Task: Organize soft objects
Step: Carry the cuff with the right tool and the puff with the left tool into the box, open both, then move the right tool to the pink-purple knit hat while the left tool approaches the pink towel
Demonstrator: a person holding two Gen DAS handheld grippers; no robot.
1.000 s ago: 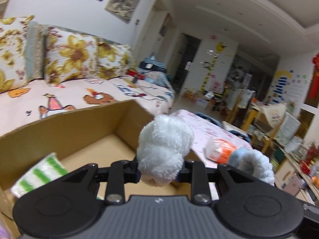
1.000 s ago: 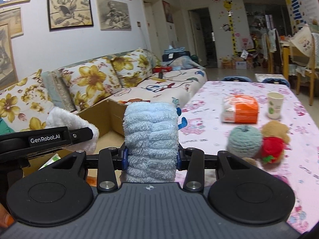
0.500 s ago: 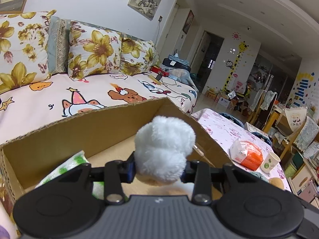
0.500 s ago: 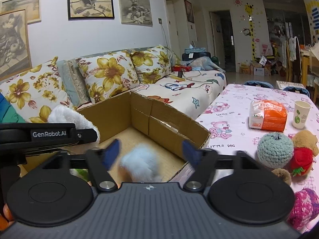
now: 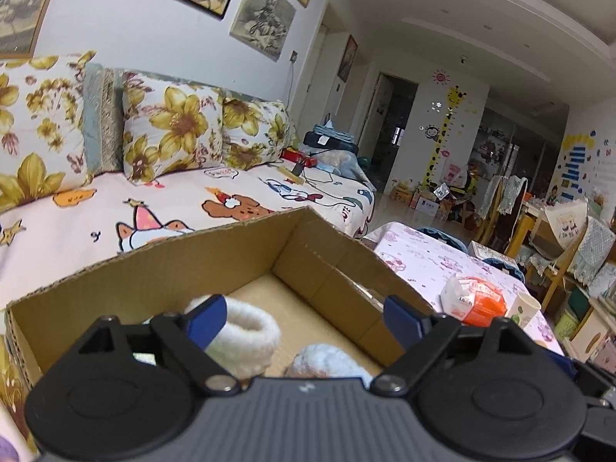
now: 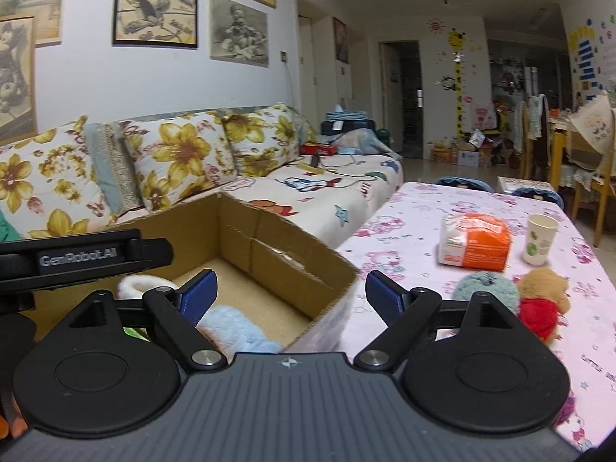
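Observation:
An open cardboard box [image 5: 338,265] [image 6: 269,246] stands at the table's left end beside the sofa. On its floor lie a white fluffy item [image 5: 246,331] [image 6: 142,287] and a light blue fluffy item [image 5: 327,360] [image 6: 240,329]. My left gripper [image 5: 304,313] hovers over the box with its jaws opening and nothing between the pads. My right gripper [image 6: 290,294] stands open above the box's near corner, empty. On the table to the right sit a teal yarn ball [image 6: 487,288] and a brown bear in a red top [image 6: 543,300].
An orange-and-white packet [image 6: 475,244] and a paper cup [image 6: 541,238] stand on the pink tablecloth [image 6: 415,227]. A green-striped pack shows inside the box [image 6: 134,333]. The floral-cushioned sofa [image 5: 181,142] runs behind the box. Chairs and clutter fill the far right.
Both grippers have opened. The white item dropped from the left one and the blue item from the right one, and both now lie in the box.

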